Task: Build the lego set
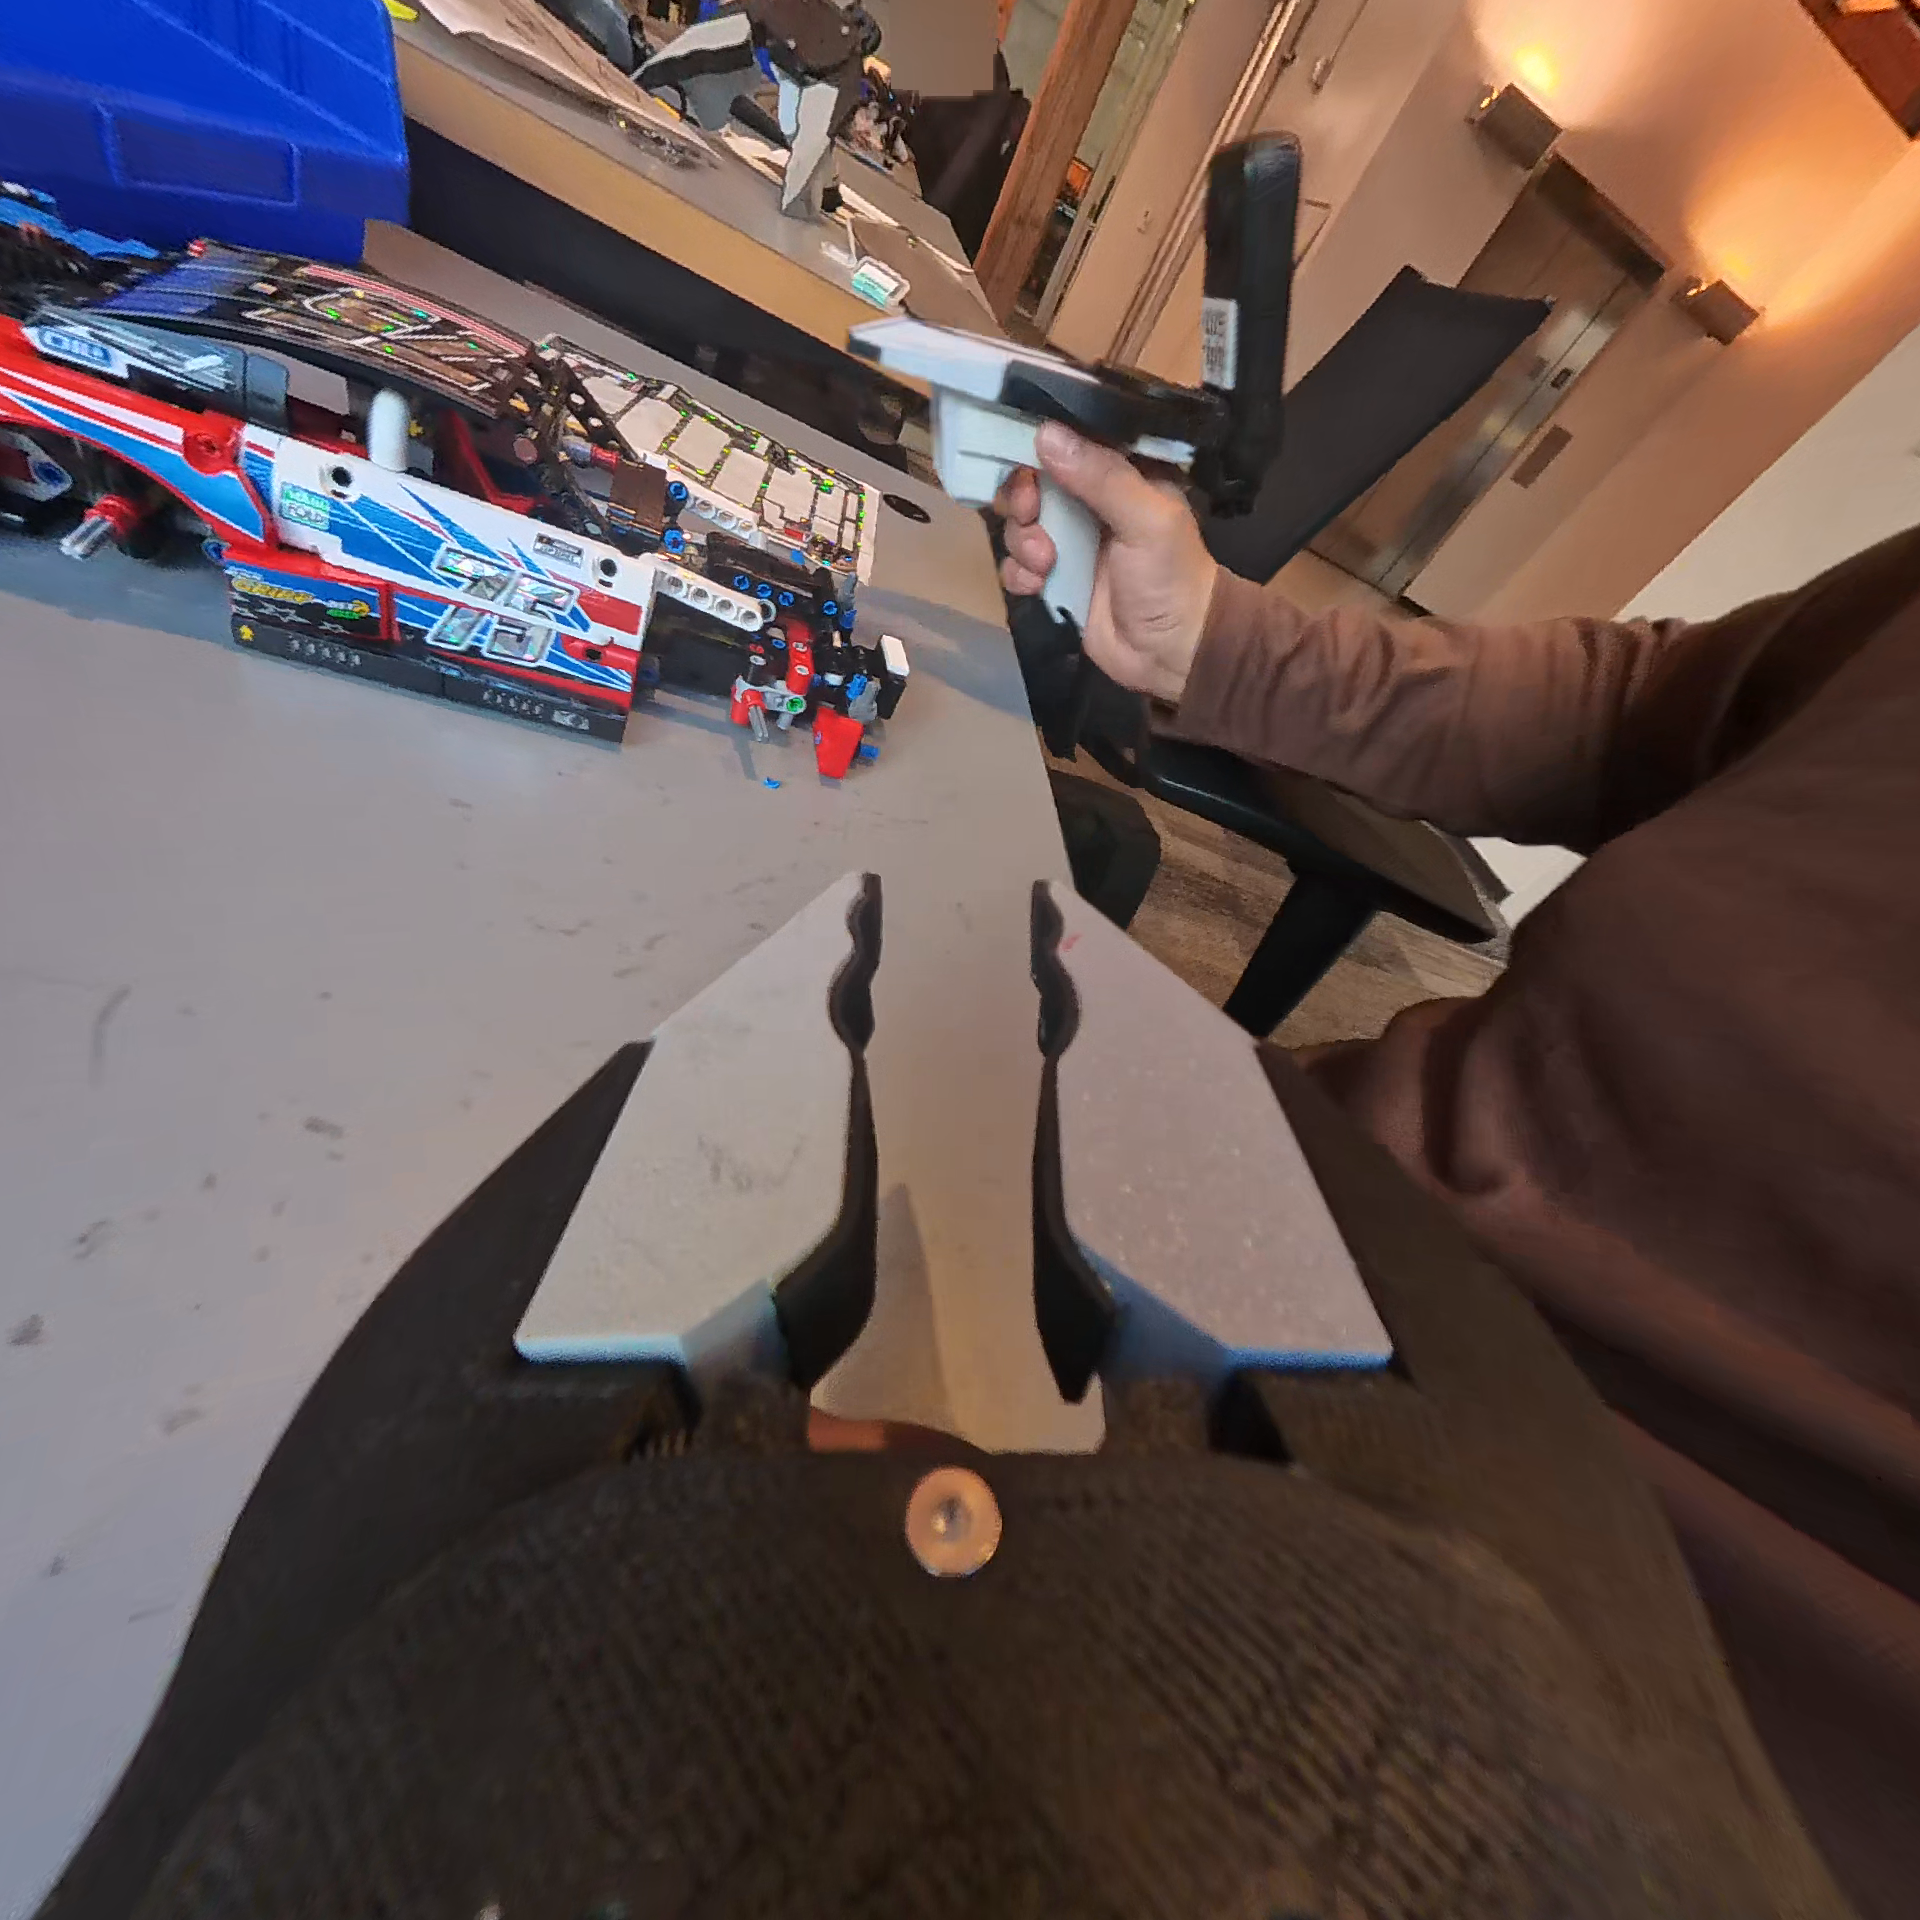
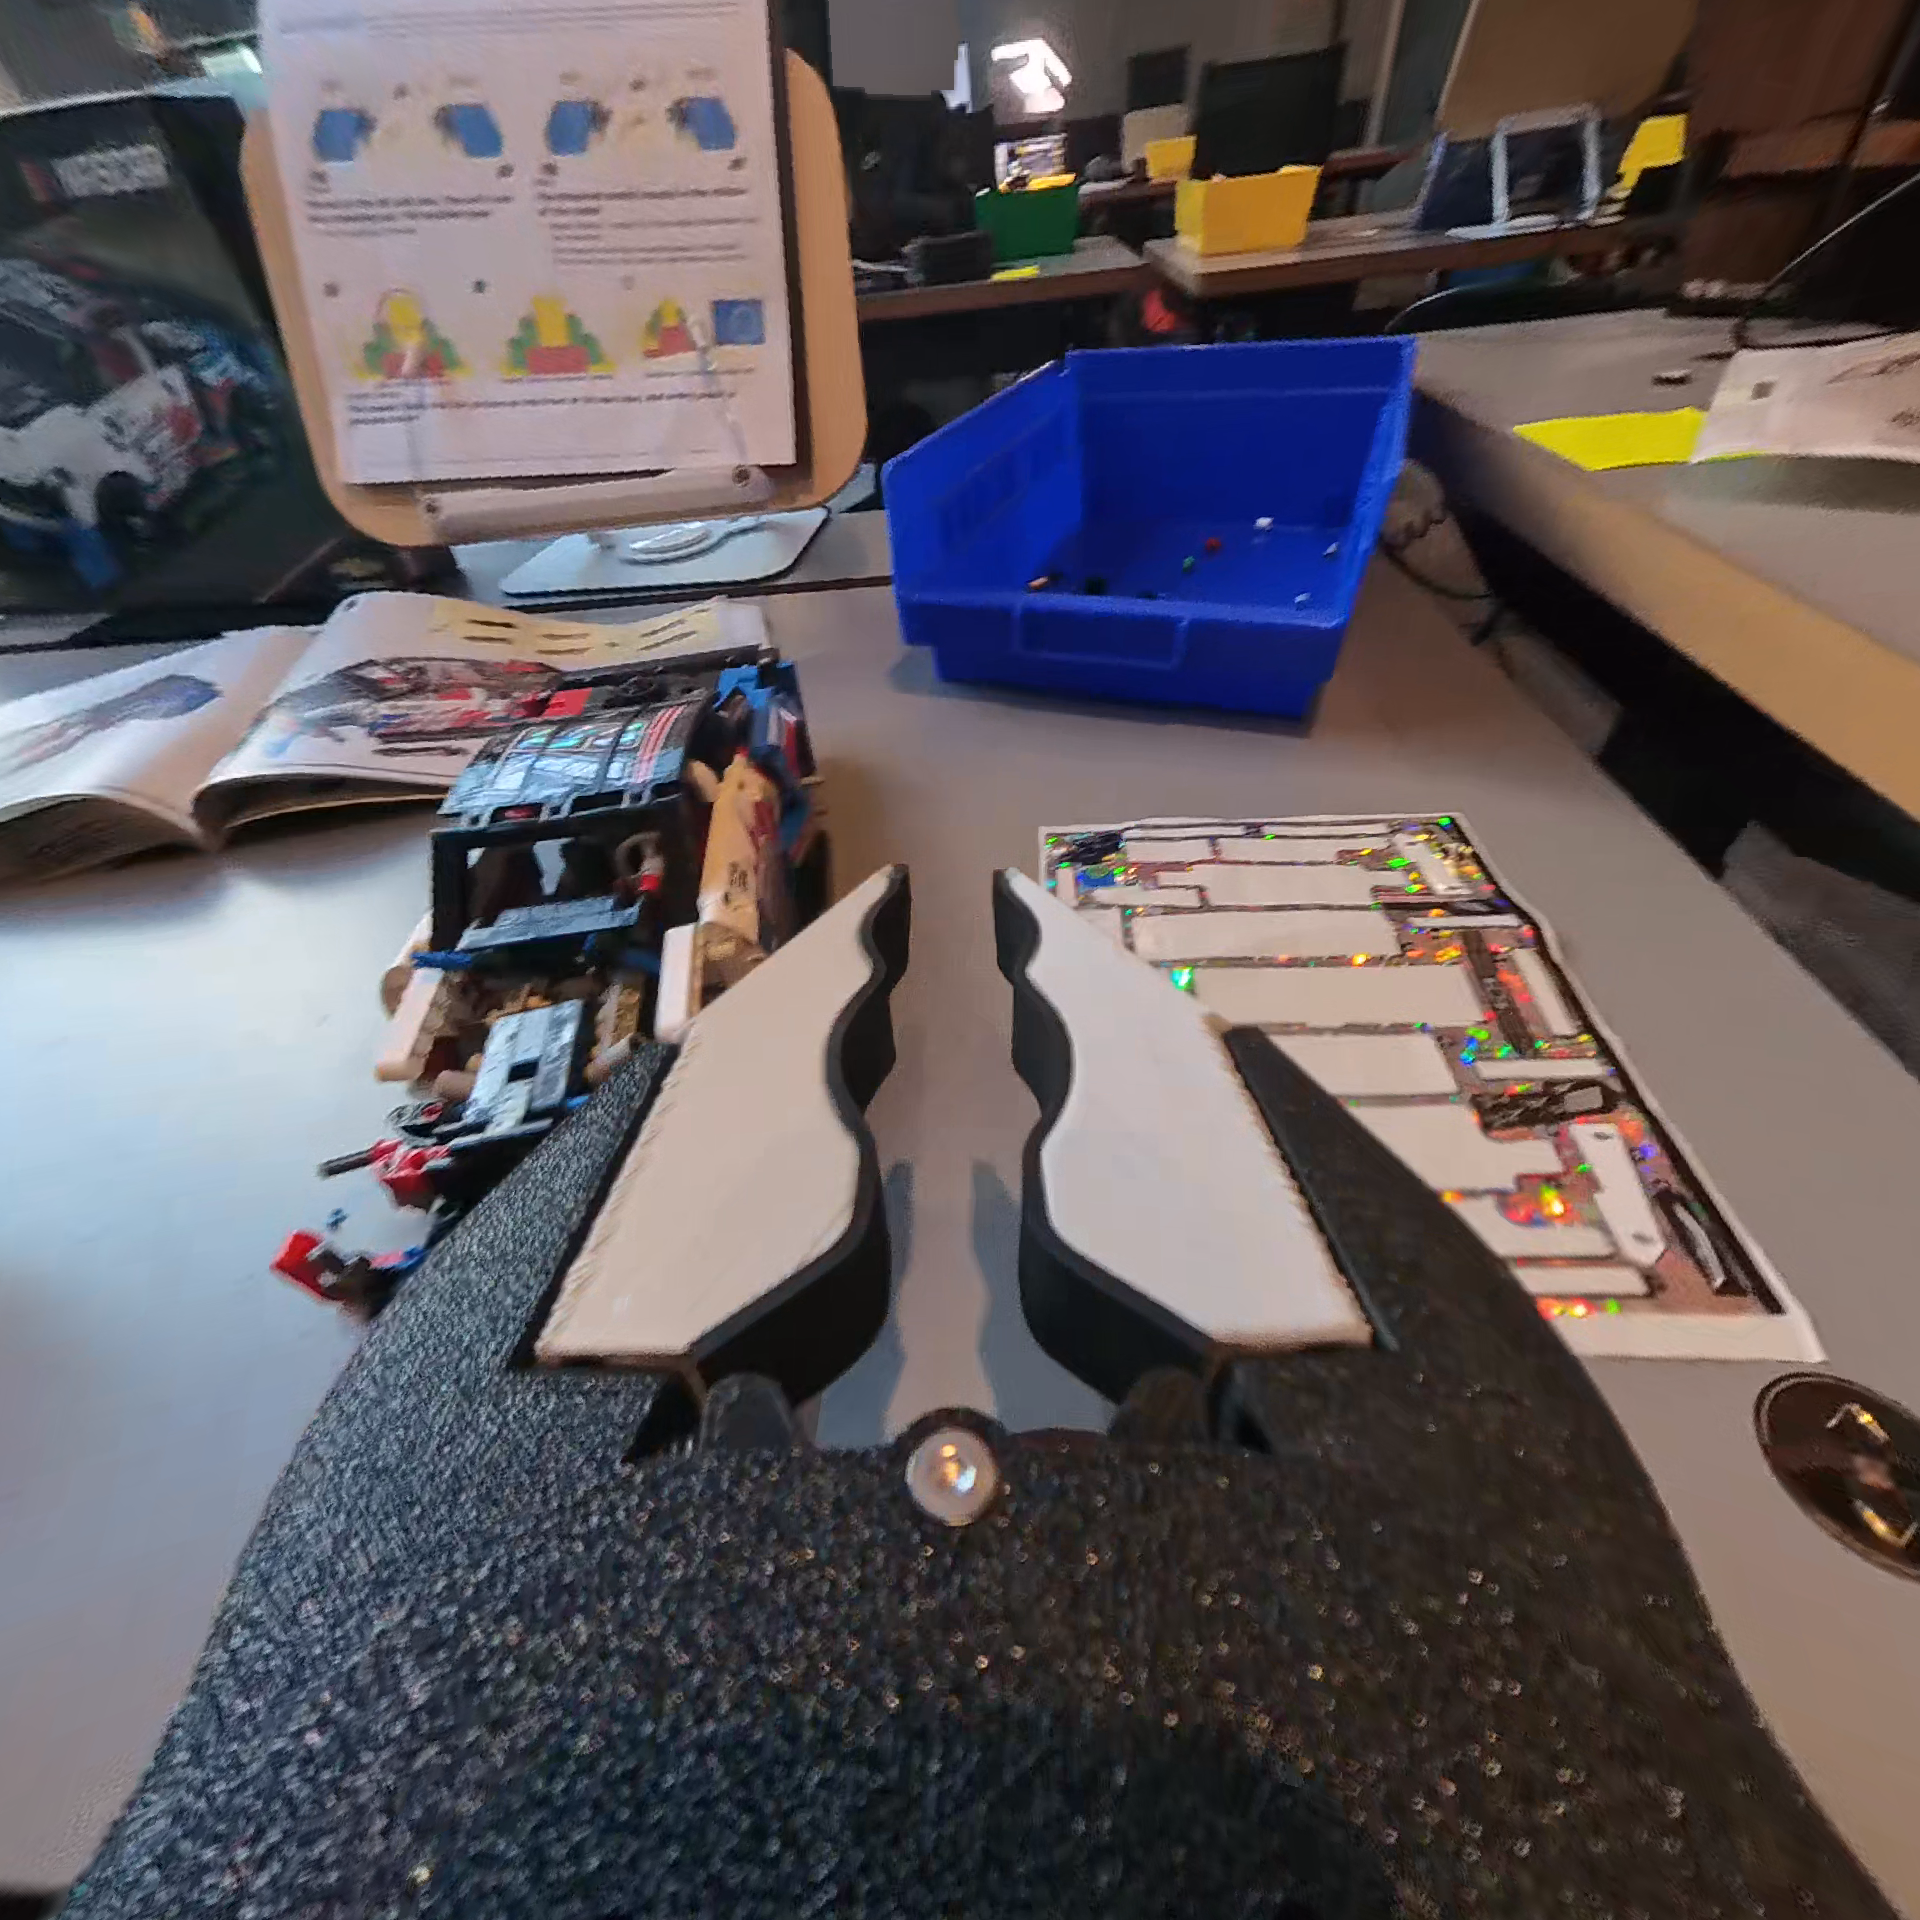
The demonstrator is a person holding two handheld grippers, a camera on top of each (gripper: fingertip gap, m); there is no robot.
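Observation:
A red, white and blue lego race car (image 1: 416,540) lies on the grey table, far left in the left wrist view. In the right wrist view the car (image 2: 613,883) sits just left of my fingers, with loose red and black pieces (image 2: 353,1247) beside its near end. My left gripper (image 1: 954,899) is open and empty, above the table near its right edge. My right gripper (image 2: 951,883) is open and empty, above the table between the car and a sticker sheet (image 2: 1382,1049). The right gripper (image 1: 1039,416) also shows in the left wrist view, held up in a hand.
A blue bin (image 2: 1143,520) with a few small pieces stands behind the sticker sheet. An open instruction booklet (image 2: 260,717) lies at the back left, with a paper sheet on a stand (image 2: 540,239) behind it. A round black disc (image 2: 1849,1465) is at the table's right. The table edge (image 1: 1039,727) drops off to the right. The grippers' ends are close to 30 centimeters from one another.

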